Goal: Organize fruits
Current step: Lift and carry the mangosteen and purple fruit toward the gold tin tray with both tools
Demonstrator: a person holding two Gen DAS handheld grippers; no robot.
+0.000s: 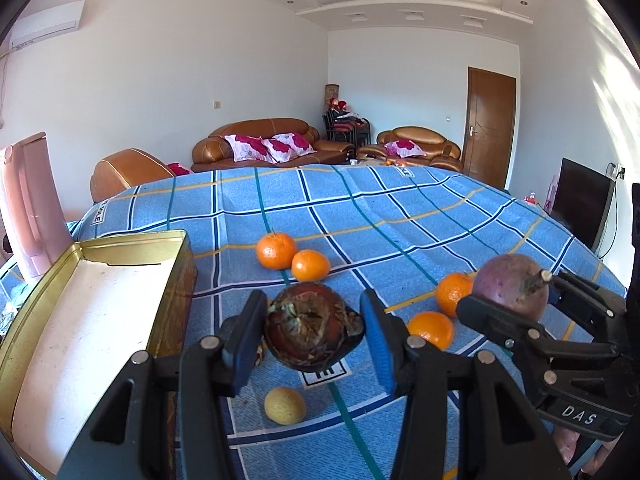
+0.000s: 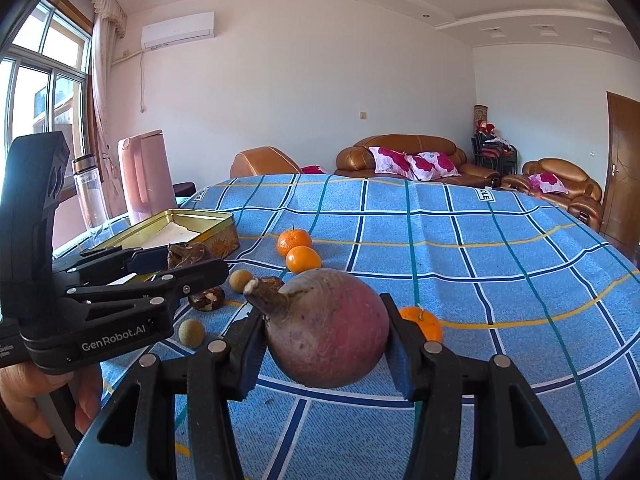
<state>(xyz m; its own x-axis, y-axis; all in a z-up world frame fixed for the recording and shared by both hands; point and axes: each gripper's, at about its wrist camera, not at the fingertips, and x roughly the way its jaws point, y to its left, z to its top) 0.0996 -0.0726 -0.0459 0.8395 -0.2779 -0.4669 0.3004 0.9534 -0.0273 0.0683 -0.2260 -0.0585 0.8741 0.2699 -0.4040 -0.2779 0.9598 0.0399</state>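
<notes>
left wrist view, left to right. an open gold tin box (image 1: 80, 320) with a pale lining sits at 9 o'clock on the blue plaid tablecloth (image 1: 360, 216). the left gripper (image 1: 314, 332) is clamped on a dark brown mangosteen (image 1: 314, 330), one blue pad on each side, held above the cloth just beside the tin's right wall. a small tan longan (image 1: 285, 405) lies on the cloth at 6 o'clock, below the mangosteen. two mandarins (image 1: 276, 250) touch each other at 12 o'clock of the mangosteen; two more mandarins (image 1: 431, 329) lie at 3 o'clock. the right gripper (image 1: 516, 300), marked "das", is clamped on a purple passion fruit (image 1: 510, 286) with its stem pointing right.

right wrist view, left to right. the left gripper (image 2: 176, 264) body reads "genrobot.ai". a clear bottle (image 2: 90, 196) and a pink appliance (image 2: 146, 172) stand at 10 o'clock behind the tin. cloth labels show partial text "ole". a second mangosteen (image 2: 207, 298) and two longans (image 2: 191, 332) lie on the cloth at 9 o'clock of the passion fruit.
</notes>
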